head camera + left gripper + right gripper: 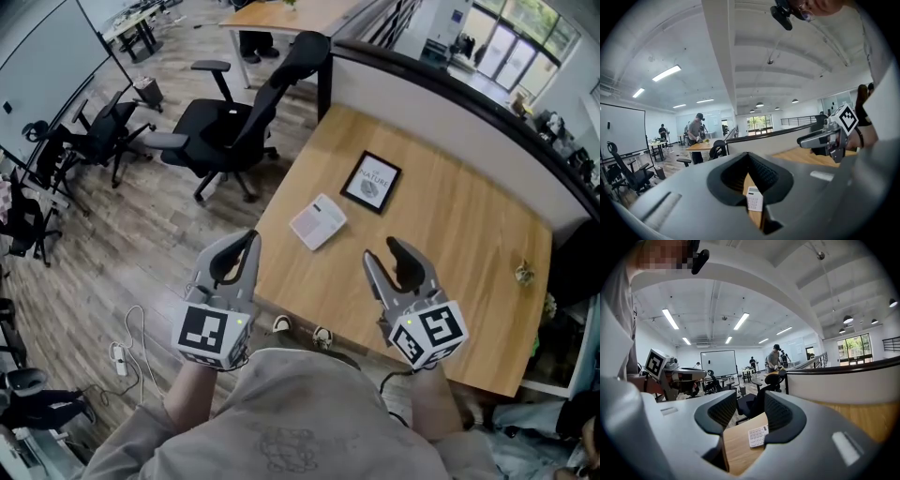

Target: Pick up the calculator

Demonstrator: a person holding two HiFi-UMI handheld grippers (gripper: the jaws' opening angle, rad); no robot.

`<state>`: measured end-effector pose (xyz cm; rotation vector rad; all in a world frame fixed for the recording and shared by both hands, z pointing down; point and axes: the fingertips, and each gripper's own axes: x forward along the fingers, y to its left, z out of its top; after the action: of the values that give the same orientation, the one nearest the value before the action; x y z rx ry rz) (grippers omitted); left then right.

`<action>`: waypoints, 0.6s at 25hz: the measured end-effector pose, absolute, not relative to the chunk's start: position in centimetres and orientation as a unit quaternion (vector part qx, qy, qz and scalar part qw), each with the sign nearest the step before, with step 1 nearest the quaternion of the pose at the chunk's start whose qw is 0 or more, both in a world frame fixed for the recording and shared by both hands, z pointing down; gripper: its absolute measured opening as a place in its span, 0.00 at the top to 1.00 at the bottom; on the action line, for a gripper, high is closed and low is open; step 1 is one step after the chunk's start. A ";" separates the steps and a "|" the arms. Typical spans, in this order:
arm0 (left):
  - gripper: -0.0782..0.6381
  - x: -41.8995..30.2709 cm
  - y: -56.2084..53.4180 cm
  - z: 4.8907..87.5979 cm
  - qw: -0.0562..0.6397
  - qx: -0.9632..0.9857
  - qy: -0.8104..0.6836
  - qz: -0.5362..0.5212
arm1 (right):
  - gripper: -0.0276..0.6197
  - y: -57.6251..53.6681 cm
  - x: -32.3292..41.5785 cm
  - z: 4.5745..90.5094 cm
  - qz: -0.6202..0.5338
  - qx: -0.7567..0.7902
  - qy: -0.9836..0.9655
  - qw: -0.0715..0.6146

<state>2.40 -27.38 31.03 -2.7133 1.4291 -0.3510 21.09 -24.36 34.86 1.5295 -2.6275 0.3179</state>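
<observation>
White calculator (318, 221) flat on table (450, 234), close to left edge.
Left gripper (234, 255) and right gripper (384, 255) both spread, empty, well short of it. Risk: nudging it off that edge with a shallow scrape, or clipping frame (370, 181). Open room on right side of table.

The head camera looks steeply down over the left gripper (239, 246) and right gripper (382, 251). Each gripper camera sits close behind its own jaws, facing nearly level ahead. All three views share the flat white calculator (318, 221) ahead of them.
</observation>
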 end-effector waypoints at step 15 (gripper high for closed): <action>0.89 2.3 -35.2 35.4 -0.018 -0.888 0.448 -0.105 | 0.70 -35.3 19.6 42.9 0.144 0.483 -0.855 0.127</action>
<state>2.34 -35.22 35.44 -2.8215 1.4245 -0.3327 19.60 -35.31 42.87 1.4043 -2.4874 0.4177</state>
